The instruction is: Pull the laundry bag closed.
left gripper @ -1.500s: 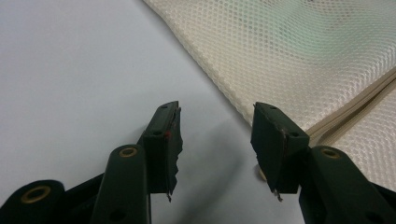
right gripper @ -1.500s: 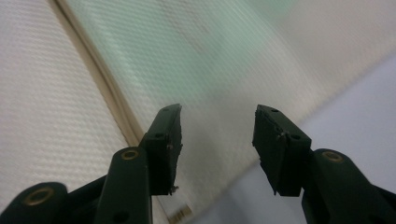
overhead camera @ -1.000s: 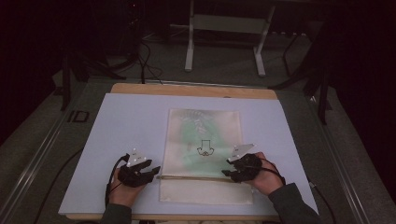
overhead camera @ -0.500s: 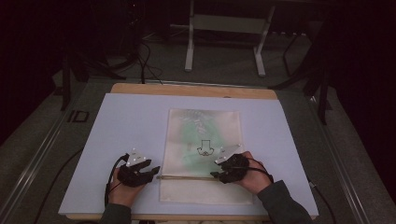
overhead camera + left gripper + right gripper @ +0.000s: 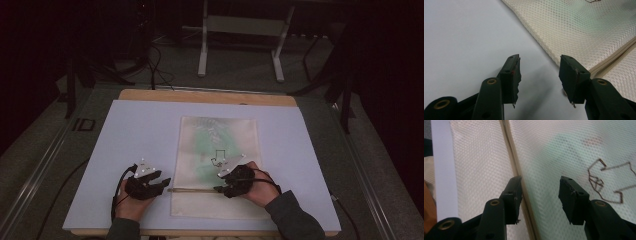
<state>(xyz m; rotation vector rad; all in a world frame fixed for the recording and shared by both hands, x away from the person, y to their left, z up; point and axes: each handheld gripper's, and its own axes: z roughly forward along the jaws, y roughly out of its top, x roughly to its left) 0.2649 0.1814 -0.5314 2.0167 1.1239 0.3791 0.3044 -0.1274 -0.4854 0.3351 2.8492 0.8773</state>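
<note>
Cream mesh bag [image 5: 218, 150] with zip seam, flat on table [image 5: 135, 130]; both grippers' jaws apart.

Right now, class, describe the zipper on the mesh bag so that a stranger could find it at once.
Start at the pale blue table top, then the cream mesh bag lying flat on its middle. The zipper is the thin straight band crossing the bag near the person's edge, running between the left gripper and the right gripper; unlike the netting, it is a solid raised strip.

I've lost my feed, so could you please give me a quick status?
Left tongs open beside mesh bag. Right tongs open over its zipper. Nothing obstructing.
</note>
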